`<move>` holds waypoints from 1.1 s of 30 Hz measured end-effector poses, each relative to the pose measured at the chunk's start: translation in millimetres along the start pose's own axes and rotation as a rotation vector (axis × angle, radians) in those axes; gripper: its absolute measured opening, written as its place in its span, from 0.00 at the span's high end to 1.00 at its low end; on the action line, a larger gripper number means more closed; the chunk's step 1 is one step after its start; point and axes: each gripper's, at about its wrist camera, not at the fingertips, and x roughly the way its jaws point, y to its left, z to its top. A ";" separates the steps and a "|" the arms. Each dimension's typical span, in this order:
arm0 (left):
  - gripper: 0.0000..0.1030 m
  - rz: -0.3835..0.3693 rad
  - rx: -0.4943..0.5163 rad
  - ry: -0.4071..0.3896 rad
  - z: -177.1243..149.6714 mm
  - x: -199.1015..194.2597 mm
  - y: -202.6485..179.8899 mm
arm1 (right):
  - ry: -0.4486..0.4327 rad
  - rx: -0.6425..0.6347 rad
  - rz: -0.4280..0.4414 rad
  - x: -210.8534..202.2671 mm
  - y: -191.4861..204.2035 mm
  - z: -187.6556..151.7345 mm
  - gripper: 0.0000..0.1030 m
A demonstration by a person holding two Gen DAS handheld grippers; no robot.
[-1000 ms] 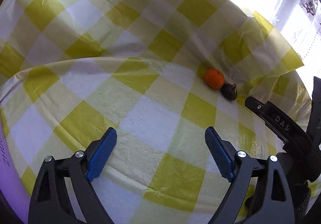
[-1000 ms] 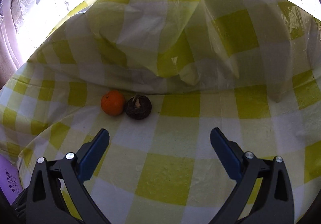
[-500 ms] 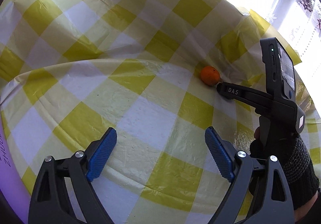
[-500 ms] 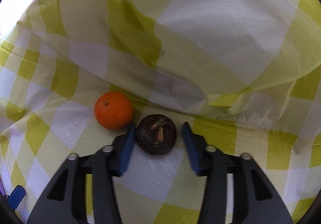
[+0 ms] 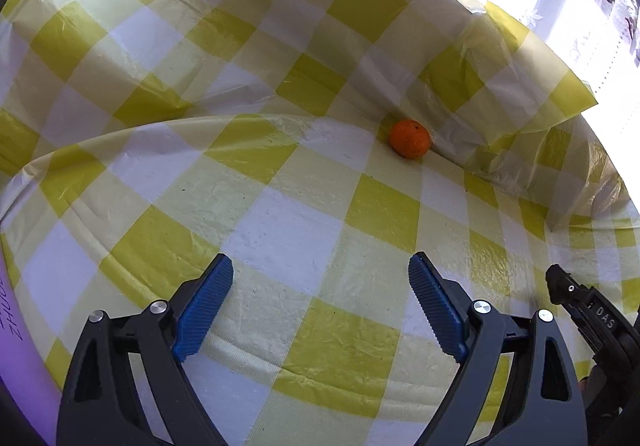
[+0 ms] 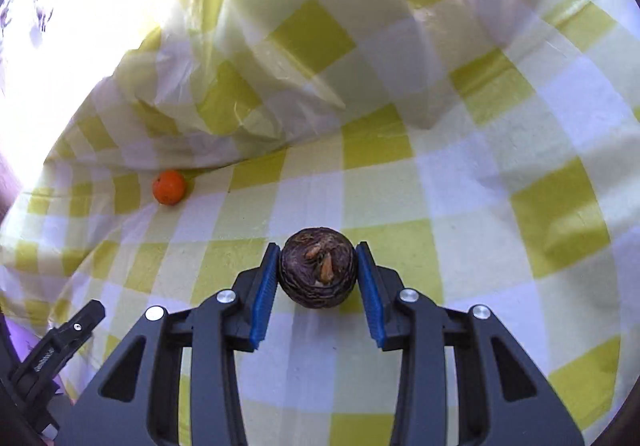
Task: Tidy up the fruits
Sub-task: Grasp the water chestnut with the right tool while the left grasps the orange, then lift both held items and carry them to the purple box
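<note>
An orange tangerine (image 5: 410,139) lies on the yellow-and-white checked cloth near the raised fold at the back; it also shows in the right wrist view (image 6: 169,187), far left. My right gripper (image 6: 318,274) is shut on a dark brown round fruit (image 6: 318,273), held between the blue pads above the cloth, well away from the tangerine. My left gripper (image 5: 320,306) is open and empty over the cloth, its blue pads (image 5: 204,306) wide apart, the tangerine far ahead to the right.
The cloth (image 5: 280,230) rises in crumpled folds at the back (image 6: 280,58) under bright windows. The right gripper's body (image 5: 592,322) shows at the left view's lower right edge. The left gripper's side (image 6: 56,350) shows at the right view's lower left.
My right gripper closed on the dark fruit beside the tangerine, then pulled back toward me with it. The tangerine stays alone by the fold. The left gripper has barely moved.
</note>
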 end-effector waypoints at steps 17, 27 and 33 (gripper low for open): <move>0.39 0.102 0.250 0.050 90.5 118.9 -103.6 | -0.004 0.067 0.120 -3.1 -12.0 -4.7 0.62; 0.63 0.054 0.117 -0.014 70.7 73.5 -73.5 | -0.004 0.066 0.125 -0.5 -11.8 -7.0 0.62; 0.63 0.030 0.105 -0.034 10.1 5.2 -56.1 | -0.007 0.070 0.119 -0.8 -13.4 -8.2 0.62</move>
